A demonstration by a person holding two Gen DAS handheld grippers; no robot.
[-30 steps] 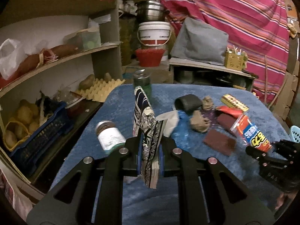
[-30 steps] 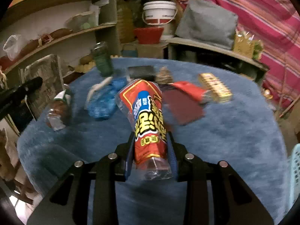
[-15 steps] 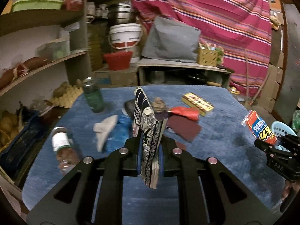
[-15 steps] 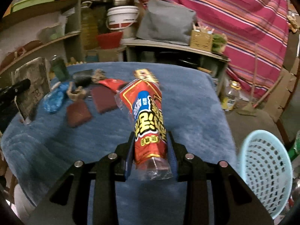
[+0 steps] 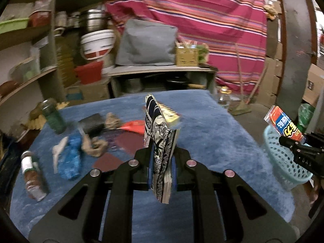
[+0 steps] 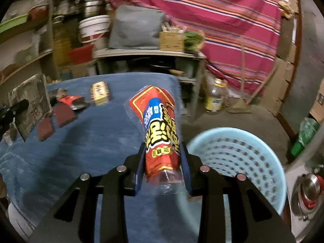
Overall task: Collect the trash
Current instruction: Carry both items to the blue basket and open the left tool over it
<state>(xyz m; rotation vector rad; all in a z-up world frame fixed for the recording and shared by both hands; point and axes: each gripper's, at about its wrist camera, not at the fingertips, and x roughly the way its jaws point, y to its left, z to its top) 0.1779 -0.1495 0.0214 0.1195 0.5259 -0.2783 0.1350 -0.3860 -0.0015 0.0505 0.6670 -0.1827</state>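
My left gripper [image 5: 161,167] is shut on a flat patterned black-and-white packet [image 5: 160,141], held upright above the blue table [image 5: 212,141]. My right gripper [image 6: 163,162] is shut on a red snack wrapper [image 6: 160,129] with yellow lettering, held near the table's right edge beside the light blue basket [image 6: 239,158]. From the left wrist view the right gripper [image 5: 291,141] and the wrapper [image 5: 283,125] sit over the basket [image 5: 283,162]. Loose trash lies on the table: a blue crumpled bag [image 5: 70,158], brown paper wads [image 5: 93,147], a red wrapper [image 5: 134,126].
A green bottle [image 5: 53,115] and a small jar [image 5: 32,176] stand on the table's left side. A yellow box [image 6: 100,93] and dark red pads [image 6: 62,113] lie at the back. Shelves stand to the left, a bench with a white bucket [image 5: 97,42] behind.
Both grippers have swung to the right with their loads. The right gripper has left the middle of the table and reached the basket at its right edge.
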